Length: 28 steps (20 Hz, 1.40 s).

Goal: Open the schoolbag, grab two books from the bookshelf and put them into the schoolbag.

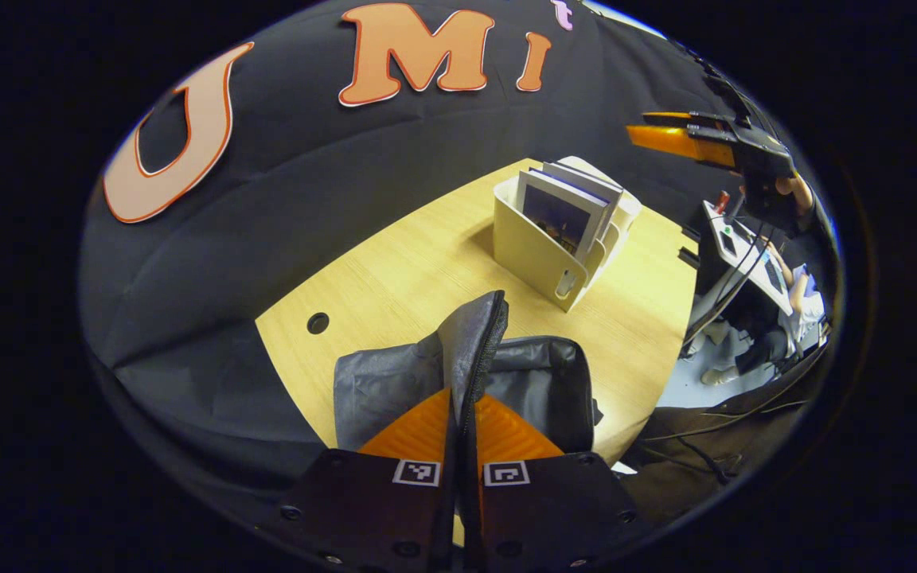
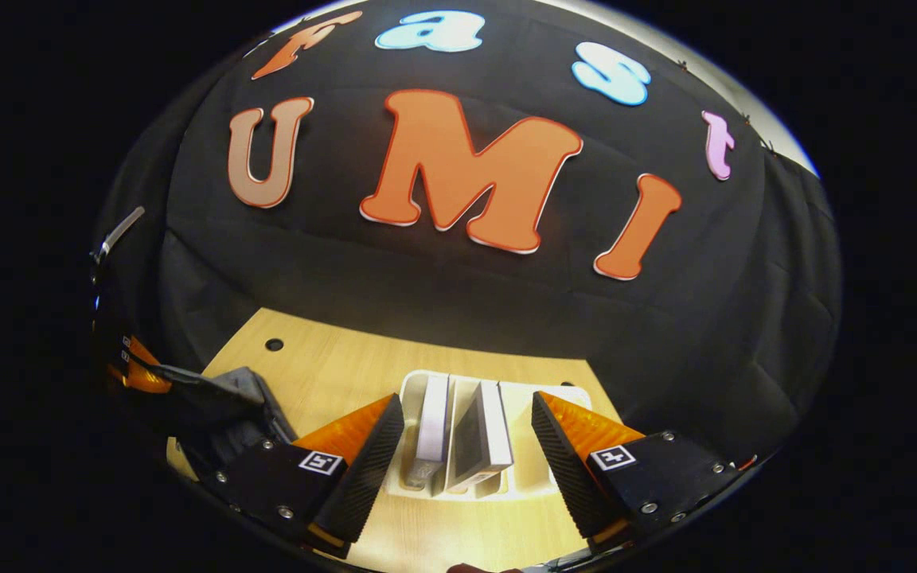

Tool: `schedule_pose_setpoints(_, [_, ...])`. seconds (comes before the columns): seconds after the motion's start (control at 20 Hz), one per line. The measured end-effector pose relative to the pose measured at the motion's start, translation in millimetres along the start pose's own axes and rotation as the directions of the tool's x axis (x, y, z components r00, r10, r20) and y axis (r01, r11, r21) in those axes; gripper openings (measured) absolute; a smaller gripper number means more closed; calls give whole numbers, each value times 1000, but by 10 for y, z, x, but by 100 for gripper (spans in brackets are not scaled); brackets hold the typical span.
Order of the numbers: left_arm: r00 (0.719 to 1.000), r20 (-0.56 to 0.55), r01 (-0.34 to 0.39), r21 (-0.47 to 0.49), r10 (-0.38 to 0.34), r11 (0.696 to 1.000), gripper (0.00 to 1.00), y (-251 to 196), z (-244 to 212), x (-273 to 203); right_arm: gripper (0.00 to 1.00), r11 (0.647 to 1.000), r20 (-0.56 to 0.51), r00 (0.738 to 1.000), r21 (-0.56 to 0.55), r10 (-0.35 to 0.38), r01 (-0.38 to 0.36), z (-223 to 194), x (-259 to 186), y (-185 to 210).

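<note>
Left gripper [image 1: 462, 434] clamps grey fabric schoolbag [image 1: 538, 382] flap, bag open; right gripper [image 2: 466, 454] wide above books [image 2: 481, 434] in cream plastic bookshelf [image 2: 534, 469]; none packed yet.

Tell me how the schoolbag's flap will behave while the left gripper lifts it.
Probably floppy: the schoolbag flap is thin grey fabric that creases and sags where the left gripper pinches it. Likely light, since it stands up from one pinch. It may drop shut if released, as nothing else props it.
</note>
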<state>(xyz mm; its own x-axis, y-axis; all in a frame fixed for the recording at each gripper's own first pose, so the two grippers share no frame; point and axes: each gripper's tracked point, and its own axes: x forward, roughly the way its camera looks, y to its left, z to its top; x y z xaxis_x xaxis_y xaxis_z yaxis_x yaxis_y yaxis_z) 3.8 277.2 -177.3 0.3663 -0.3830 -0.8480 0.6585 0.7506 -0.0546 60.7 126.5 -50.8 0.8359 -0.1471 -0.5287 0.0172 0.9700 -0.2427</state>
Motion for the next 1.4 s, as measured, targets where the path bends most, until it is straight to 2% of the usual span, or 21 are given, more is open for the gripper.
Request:
schedule_pose_setpoints(0.15, [999, 0, 35, -10, -35, 999, 6, 50, 100, -91, 98, 998, -130, 989, 23, 66, -63, -109, 96, 107])
schedule_pose_setpoints(0.3, [999, -16, 45, 7, -44, 999, 6, 97, 123, -117, 98, 992, -246, 961, 31, 124, -120, -210, 204, 143])
schedule_pose_setpoints(0.45, [997, -43, 66, 9, -65, 998, 6, 90, 122, -93, 98, 984, -356, 917, 49, 178, -171, -303, 425, 202])
schedule_pose_setpoints(0.65, [996, -70, 55, 0, -55, 998, 6, 138, 149, -44, 98, 970, -460, 854, 112, 242, -215, -372, 783, 292])
schedule_pose_setpoints(0.85, [995, -92, 46, -36, -49, 998, 6, 99, 139, -10, 97, 970, -559, 793, 107, 240, -217, -602, 1199, 345])
schedule_pose_setpoints(1.0, [994, -100, 41, -68, -47, 997, 6, 81, 164, 91, 96, 973, -604, 766, 84, 220, -213, -733, 1413, 308])
schedule_pose_setpoints(1.1, [993, -108, 33, -90, -43, 995, 6, 62, 158, 128, 94, 971, -632, 739, 106, 233, -215, -828, 1514, 357])
schedule_pose_setpoints(1.15, [993, -115, 28, -97, -39, 995, 6, 56, 156, 143, 89, 969, -649, 721, 125, 241, -211, -879, 1556, 387])
schedule_pose_setpoints(1.2, [992, -120, 26, -98, -37, 995, 6, 38, 134, 153, 77, 969, -666, 704, 142, 245, -204, -956, 1584, 408])
schedule_pose_setpoints(1.25, [991, -126, 20, -99, -32, 995, 6, 28, 125, 161, 79, 967, -683, 685, 160, 252, -196, -1024, 1605, 438])
schedule_pose_setpoints(1.3, [991, -132, 15, -104, -29, 995, 6, 11, 124, 174, 74, 964, -697, 666, 184, 266, -193, -1078, 1614, 485])
schedule_pose_setpoints(1.35, [990, -137, 12, -108, -26, 994, 6, -7, 125, 179, 64, 961, -712, 645, 206, 278, -187, -1136, 1620, 510])
schedule_pose_setpoints(1.4, [990, -142, 6, -113, -22, 994, 6, -18, 110, 192, 60, 954, -727, 619, 241, 298, -176, -1188, 1608, 559])
